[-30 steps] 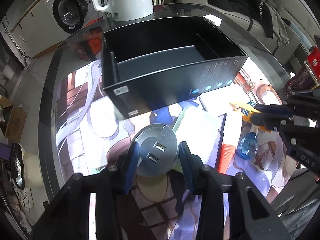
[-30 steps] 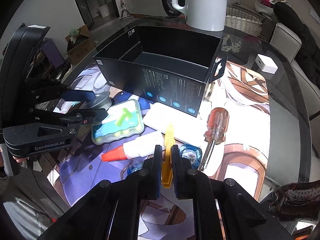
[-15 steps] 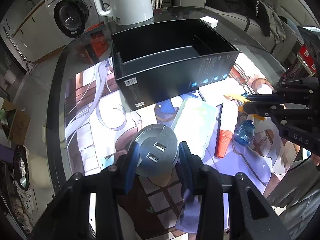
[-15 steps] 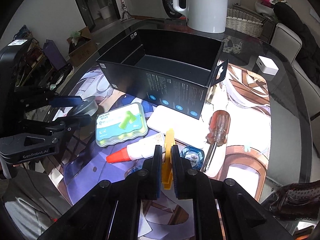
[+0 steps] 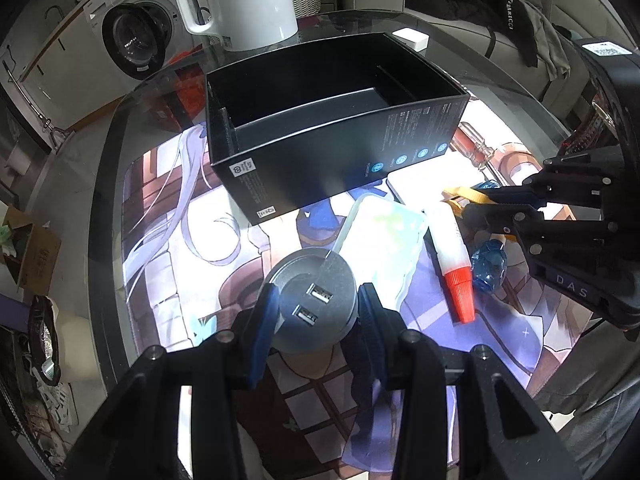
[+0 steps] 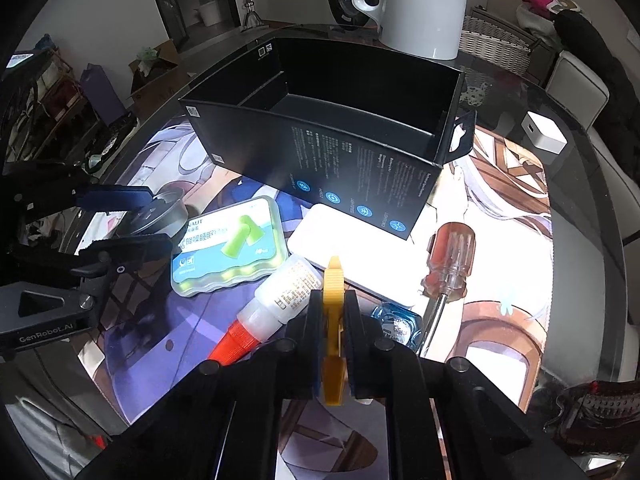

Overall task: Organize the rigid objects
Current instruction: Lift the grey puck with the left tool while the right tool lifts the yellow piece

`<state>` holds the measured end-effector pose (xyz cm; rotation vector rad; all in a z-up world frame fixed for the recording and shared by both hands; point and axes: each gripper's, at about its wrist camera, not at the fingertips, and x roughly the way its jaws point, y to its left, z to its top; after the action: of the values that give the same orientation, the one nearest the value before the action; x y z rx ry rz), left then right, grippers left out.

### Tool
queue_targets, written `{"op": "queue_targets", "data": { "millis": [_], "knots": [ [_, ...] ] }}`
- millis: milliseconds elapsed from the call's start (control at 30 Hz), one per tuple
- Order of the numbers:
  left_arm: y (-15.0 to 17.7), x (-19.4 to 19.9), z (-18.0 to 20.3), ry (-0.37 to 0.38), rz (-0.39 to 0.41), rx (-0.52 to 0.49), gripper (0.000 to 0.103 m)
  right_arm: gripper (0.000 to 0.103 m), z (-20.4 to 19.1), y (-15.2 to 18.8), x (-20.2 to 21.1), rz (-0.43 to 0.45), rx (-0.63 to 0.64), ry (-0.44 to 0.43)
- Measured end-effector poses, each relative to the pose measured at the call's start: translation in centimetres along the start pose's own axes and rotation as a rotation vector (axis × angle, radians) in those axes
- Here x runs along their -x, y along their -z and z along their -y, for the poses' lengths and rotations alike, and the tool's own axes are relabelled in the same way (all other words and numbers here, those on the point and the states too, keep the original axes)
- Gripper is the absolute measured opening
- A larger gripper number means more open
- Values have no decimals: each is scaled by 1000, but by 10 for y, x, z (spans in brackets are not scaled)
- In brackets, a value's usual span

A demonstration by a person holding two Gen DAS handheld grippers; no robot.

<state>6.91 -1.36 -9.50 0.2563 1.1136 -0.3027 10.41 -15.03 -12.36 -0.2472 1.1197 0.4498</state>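
Both grippers risen, jaws clamping USB hub (image 5: 316, 304), yellow clip (image 6: 333, 320), glass table (image 6: 580, 184).

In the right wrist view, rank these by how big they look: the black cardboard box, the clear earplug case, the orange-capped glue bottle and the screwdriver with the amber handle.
1. Black cardboard box, clearly largest.
2. Clear earplug case.
3. White glue bottle with orange cap and amber-handled screwdriver: too alike to rank, and the gripper hides the shaft tip.

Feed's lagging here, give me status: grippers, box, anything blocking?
Left gripper shut on USB hub. Right gripper shut on yellow clip. Black box open-topped, empty. Path clear.
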Motion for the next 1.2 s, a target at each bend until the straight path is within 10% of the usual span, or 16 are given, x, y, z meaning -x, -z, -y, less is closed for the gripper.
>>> {"op": "queue_targets", "data": {
  "millis": [467, 900, 1200],
  "knots": [
    [-11, 50, 6, -50, 206, -8, 40, 9, -2, -5, 79, 262, -23, 40],
    [-11, 110, 10, -117, 538, -8, 40, 9, -29, 16, 168, 752, 40, 96],
    [-13, 111, 4, -136, 565, 11, 40, 9, -36, 19, 174, 767, 57, 83]
  ]
}}
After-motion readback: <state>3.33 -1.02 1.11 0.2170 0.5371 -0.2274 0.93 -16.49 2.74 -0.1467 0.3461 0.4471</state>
